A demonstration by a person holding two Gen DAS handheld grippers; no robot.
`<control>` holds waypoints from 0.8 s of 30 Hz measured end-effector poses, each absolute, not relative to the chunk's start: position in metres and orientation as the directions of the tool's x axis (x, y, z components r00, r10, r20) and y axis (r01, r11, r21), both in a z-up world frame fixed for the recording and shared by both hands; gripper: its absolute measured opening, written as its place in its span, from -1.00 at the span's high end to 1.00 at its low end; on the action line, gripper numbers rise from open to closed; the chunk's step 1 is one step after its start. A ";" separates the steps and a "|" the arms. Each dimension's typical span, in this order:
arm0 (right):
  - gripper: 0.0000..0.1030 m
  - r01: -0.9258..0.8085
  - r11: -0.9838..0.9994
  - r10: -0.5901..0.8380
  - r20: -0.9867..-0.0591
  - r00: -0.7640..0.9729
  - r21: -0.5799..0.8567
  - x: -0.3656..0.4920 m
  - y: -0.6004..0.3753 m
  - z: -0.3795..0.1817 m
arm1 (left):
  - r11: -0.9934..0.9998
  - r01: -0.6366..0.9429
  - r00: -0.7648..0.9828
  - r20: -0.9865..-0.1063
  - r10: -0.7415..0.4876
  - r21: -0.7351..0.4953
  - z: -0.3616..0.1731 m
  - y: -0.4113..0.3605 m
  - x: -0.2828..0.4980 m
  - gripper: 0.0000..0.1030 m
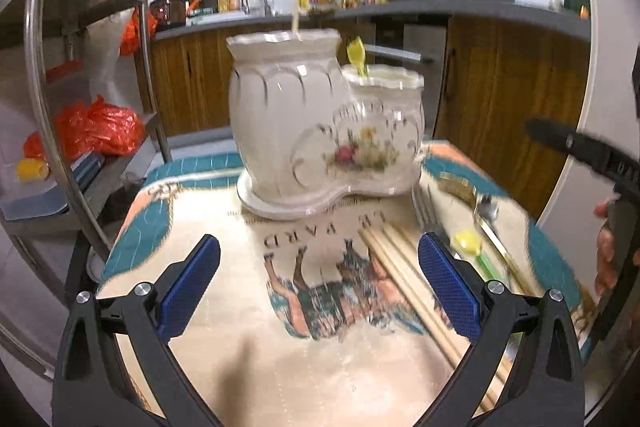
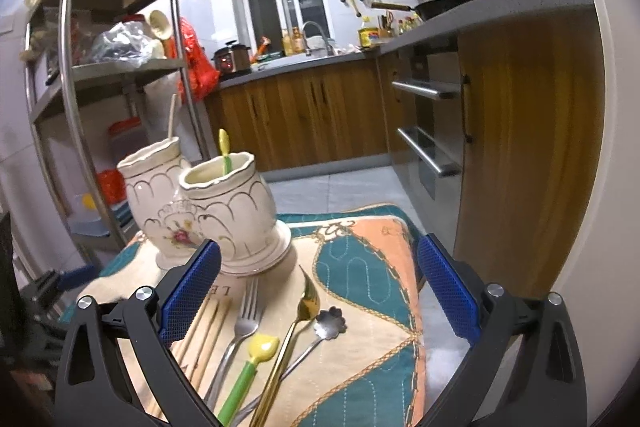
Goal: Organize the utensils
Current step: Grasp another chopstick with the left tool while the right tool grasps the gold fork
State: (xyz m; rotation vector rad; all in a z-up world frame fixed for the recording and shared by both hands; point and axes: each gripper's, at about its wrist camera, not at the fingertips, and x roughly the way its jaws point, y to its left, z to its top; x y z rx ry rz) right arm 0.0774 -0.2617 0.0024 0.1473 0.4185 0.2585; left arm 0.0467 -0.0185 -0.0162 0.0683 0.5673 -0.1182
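A white ceramic twin-pot utensil holder (image 1: 316,131) (image 2: 208,211) stands on a patterned mat (image 1: 224,219) (image 2: 360,267). Its tall pot holds one chopstick (image 1: 297,11) (image 2: 173,115); its short pot holds a yellow-green spoon (image 1: 357,55) (image 2: 225,151). Wooden chopsticks (image 1: 404,279) (image 2: 208,339), a fork (image 2: 244,323), a second yellow-green spoon (image 1: 472,247) (image 2: 256,359), a gold spoon (image 2: 300,315) and a flower-shaped spoon (image 2: 328,325) lie on the mat. My left gripper (image 1: 320,287) is open and empty above the mat. Open too, my right gripper (image 2: 320,291) hovers over the loose utensils.
A steel shelf rack (image 1: 92,75) (image 2: 100,75) with red bags stands at the left. Wooden kitchen cabinets (image 1: 512,87) (image 2: 528,147) and a grey counter with pans run behind and to the right. A person's hand (image 1: 608,259) holding the other gripper shows at the right edge of the left wrist view.
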 end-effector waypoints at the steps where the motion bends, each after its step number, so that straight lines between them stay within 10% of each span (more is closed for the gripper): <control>1: -0.90 -0.216 0.956 0.279 -0.386 0.879 0.198 0.079 -0.262 0.002 | 0.990 0.129 0.821 -0.565 -0.079 0.050 -0.020 -0.023 0.048 -0.89; 24: -0.90 -0.176 0.972 0.225 -0.405 0.886 0.154 0.084 -0.257 0.001 | 0.984 0.155 0.685 -0.727 -0.047 0.083 -0.041 -0.045 0.068 -0.79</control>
